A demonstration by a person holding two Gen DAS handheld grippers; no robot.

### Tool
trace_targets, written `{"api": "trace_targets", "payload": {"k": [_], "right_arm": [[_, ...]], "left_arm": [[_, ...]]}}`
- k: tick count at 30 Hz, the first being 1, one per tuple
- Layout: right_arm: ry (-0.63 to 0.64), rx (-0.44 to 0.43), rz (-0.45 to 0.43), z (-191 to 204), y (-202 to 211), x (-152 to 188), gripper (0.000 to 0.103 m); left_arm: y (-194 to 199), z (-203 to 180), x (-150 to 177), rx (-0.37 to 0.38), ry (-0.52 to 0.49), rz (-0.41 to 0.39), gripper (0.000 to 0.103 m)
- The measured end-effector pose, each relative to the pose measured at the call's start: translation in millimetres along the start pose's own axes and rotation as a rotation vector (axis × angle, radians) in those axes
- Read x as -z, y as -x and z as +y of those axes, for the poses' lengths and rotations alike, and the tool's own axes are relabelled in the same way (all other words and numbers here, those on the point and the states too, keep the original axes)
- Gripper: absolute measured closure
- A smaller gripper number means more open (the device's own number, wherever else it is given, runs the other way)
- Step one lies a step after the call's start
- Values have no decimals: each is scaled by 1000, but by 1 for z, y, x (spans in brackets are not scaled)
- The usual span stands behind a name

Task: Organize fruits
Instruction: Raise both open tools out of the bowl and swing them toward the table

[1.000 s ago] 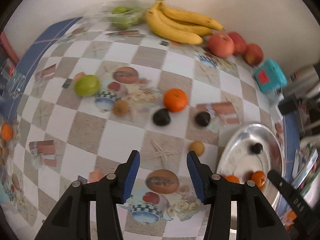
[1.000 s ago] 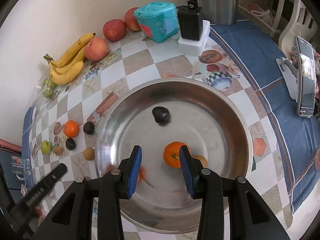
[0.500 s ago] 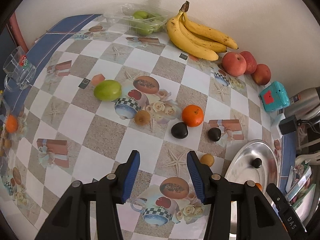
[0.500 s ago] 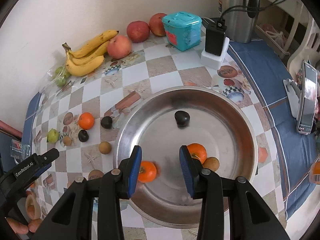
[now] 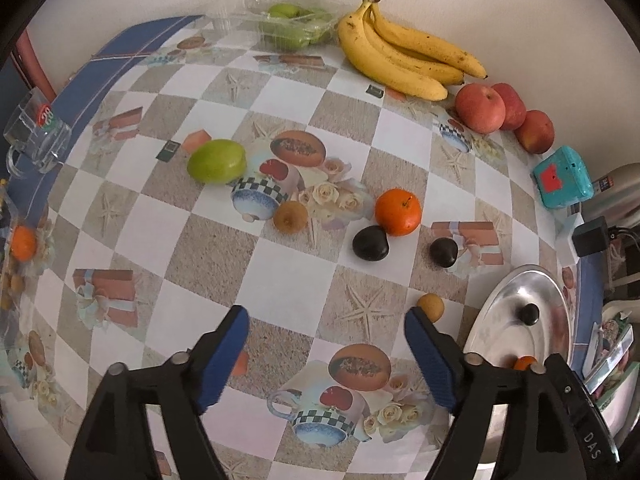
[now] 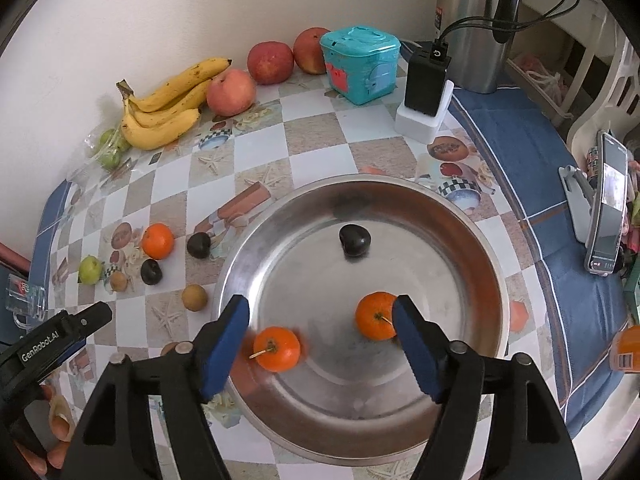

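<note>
Teal box [image 6: 361,63], black charger [image 6: 426,76] on white block, steel flask [image 6: 478,24], phone [image 6: 607,208] on stand

Beige-and-white checked tablecloth [image 5: 280,264], yellow bananas [image 5: 404,56], orange tangerine [image 5: 398,212], silver bowl [image 6: 476,240], turquoise box [image 6: 360,64]

Left wrist view looks steeply down from above the checkered-cloth bench [image 5: 280,264], facing the wall. Right wrist view hangs close over the round steel bowl [image 6: 460,224]. Both catch the yellow banana bunch [image 5: 404,56] and that bowl.
</note>
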State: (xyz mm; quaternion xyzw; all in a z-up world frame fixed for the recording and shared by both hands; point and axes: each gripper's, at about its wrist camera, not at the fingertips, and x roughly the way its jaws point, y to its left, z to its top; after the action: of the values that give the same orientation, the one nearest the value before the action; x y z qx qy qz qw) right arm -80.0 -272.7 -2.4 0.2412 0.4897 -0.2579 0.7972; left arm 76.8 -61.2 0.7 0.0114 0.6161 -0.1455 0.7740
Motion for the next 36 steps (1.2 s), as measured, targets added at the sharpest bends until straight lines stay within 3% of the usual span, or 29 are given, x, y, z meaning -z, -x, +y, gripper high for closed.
{"api": "trace_targets", "payload": {"k": [3, 6, 9, 24, 29, 36], "right_arm": [[2, 9, 4, 0, -2, 0, 25], [-3, 18, 7, -2, -4, 1, 14], [-3, 25, 1, -3, -6, 1, 14], [-18, 54, -3, -8, -15, 3, 14], [-24, 25, 3, -4, -19, 5, 14], [10, 2, 11, 13, -28, 11, 14]], "left_arm": [[-2, -1, 1, -1, -7, 10, 4], [-4, -2, 2, 3, -10, 21, 3], [-6, -2, 3, 5, -11, 25, 0], [-6, 12, -3, 13, 11, -7, 0], [-6, 34, -11, 30, 61, -5, 0], [9, 74, -26, -27, 104, -83, 0]]}}
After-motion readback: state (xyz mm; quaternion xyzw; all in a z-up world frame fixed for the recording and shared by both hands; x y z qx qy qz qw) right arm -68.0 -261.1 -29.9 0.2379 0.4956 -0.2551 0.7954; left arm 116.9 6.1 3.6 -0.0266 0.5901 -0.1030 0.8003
